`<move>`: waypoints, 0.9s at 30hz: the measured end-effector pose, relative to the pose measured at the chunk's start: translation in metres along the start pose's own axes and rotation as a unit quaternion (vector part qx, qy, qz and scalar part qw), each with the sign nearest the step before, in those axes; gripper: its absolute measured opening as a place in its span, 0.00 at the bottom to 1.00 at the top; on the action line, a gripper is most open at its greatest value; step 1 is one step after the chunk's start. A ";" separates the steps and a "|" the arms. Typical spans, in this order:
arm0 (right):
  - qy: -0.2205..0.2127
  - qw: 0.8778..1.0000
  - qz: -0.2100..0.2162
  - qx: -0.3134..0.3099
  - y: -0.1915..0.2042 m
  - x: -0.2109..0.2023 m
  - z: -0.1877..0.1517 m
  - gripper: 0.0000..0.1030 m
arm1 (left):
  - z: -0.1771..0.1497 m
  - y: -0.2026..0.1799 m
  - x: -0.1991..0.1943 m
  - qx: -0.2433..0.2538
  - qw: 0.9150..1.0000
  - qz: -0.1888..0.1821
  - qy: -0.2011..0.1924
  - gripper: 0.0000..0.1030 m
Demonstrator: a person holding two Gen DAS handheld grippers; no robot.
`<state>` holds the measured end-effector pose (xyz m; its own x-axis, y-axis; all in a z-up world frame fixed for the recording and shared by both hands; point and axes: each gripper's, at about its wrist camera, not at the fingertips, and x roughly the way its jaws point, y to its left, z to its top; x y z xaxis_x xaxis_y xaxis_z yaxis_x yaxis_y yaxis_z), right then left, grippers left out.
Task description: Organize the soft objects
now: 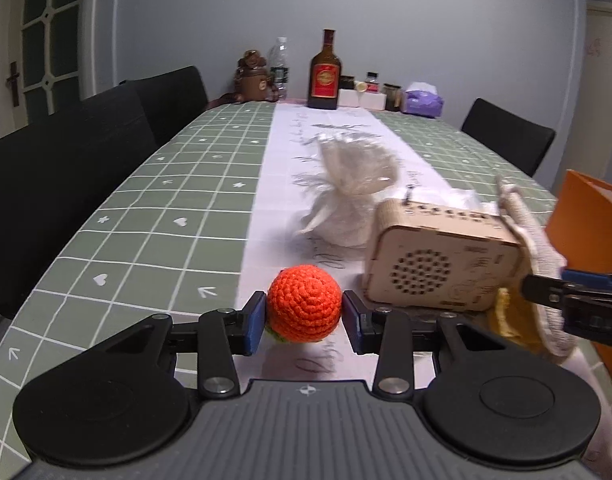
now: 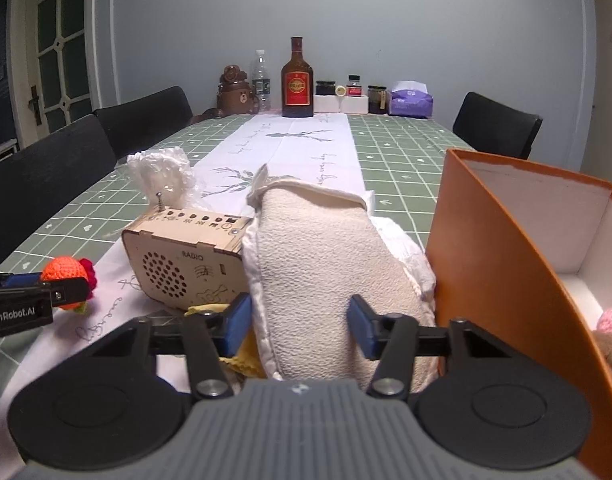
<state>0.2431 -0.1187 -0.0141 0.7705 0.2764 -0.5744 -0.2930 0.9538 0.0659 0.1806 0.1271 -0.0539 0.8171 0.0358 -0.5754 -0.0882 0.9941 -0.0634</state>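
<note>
the crocheted orange ball (image 1: pixel 304 303) is yarn, knobbly and matt. the cream mitt (image 2: pixel 310 264) is rough looped terry cloth with a smoother stitched hem. the small radio (image 2: pixel 185 264) is pale laser-cut plywood, smooth and matt, with darker burnt edges and a metal screw on top. the orange box (image 2: pixel 502 264) is smooth card outside, with a matt white inside. the checked desk cover (image 1: pixel 157 208) has a slight sheen, like wipe-clean vinyl; the white runner (image 2: pixel 301 140) is flat printed cloth. the brown bottle (image 2: pixel 297 80) is glossy glass. the left hand-held gripper (image 1: pixel 303 320) is matt black plastic with blue pads and shiny metal rivets.
</note>
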 end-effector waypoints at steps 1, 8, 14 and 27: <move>-0.001 1.000 0.002 -0.003 0.001 -0.001 0.000 0.35 | -0.001 -0.003 -0.004 0.000 1.000 -0.007 0.000 0.44; -0.025 0.999 0.007 -0.026 0.011 -0.026 0.002 0.00 | -0.008 -0.017 -0.029 0.007 0.999 -0.035 0.002 0.44; -0.062 0.997 -0.010 -0.049 0.018 -0.061 0.005 0.00 | -0.016 -0.019 -0.049 -0.003 0.999 -0.049 0.007 0.44; -0.008 0.993 0.106 -0.060 0.046 -0.135 -0.051 0.00 | -0.046 -0.024 -0.093 0.006 0.998 -0.058 0.019 0.44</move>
<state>0.0971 -0.1177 0.0248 0.6934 0.4724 -0.5441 -0.5141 0.8534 0.0859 0.0804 0.0949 -0.0361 0.7998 -0.0836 -0.5944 0.0129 0.9924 -0.1221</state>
